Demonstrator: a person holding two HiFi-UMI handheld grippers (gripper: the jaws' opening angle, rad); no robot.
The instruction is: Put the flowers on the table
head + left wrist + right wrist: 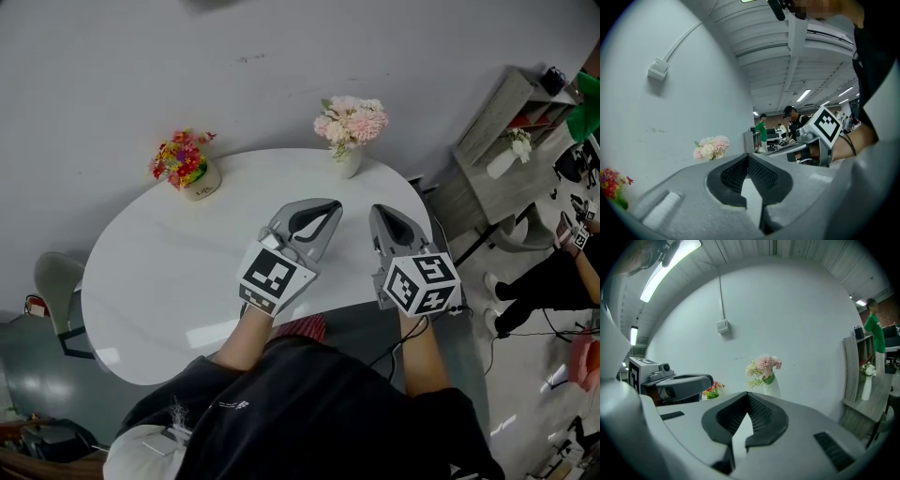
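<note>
A pink bouquet in a white vase (349, 127) stands at the far edge of the white oval table (159, 272). It shows again as the pink bouquet (711, 147) and the pink bouquet (764, 367). A small pot of red and yellow flowers (185, 164) sits at the table's far left, by the wall. My left gripper (330, 208) and right gripper (379, 214) hover side by side over the table's near right part. Both are shut and hold nothing, and neither touches the flowers. The left gripper (748, 158) points towards the wall; the right gripper (748, 397) points at the pink bouquet.
A grey shelf unit (502, 122) with another white vase of flowers (514, 148) stands at the right. A chair (56, 281) sits at the table's left. Seated people (548, 281) are at the far right; a person in green (874, 329) is by the shelf.
</note>
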